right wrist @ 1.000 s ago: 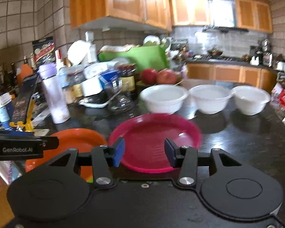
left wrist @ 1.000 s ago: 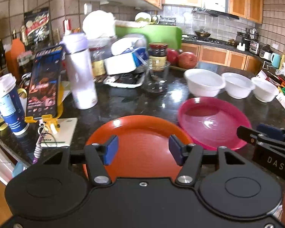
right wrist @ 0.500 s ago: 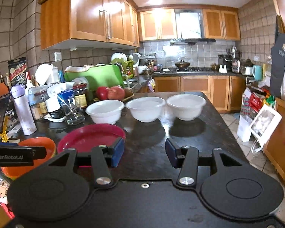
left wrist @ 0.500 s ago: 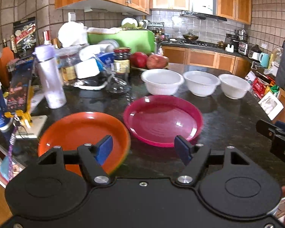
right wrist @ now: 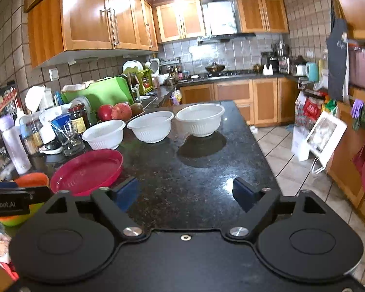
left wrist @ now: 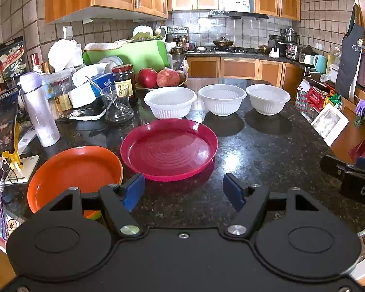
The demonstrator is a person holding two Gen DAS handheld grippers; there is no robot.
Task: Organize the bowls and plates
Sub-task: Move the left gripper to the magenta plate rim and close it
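Currently the left gripper [left wrist: 183, 189] hangs with its blue-padded jaws spread wide and empty over the dark speckled granite counter [left wrist: 267, 150], low in the frame's centre. Just beyond it sits the round crimson plastic plate [left wrist: 169, 149], with the round orange plastic plate [left wrist: 73, 174] beside it at lower left. Three white ribbed plastic bowls [left wrist: 220, 102] line up across the middle, apart from each other. The right gripper [right wrist: 186, 192] is likewise spread and empty, over bare counter right of the crimson plate [right wrist: 87, 171].

orange plate [left wrist: 73, 170], red plate [left wrist: 169, 149], three white bowls [left wrist: 221, 102]
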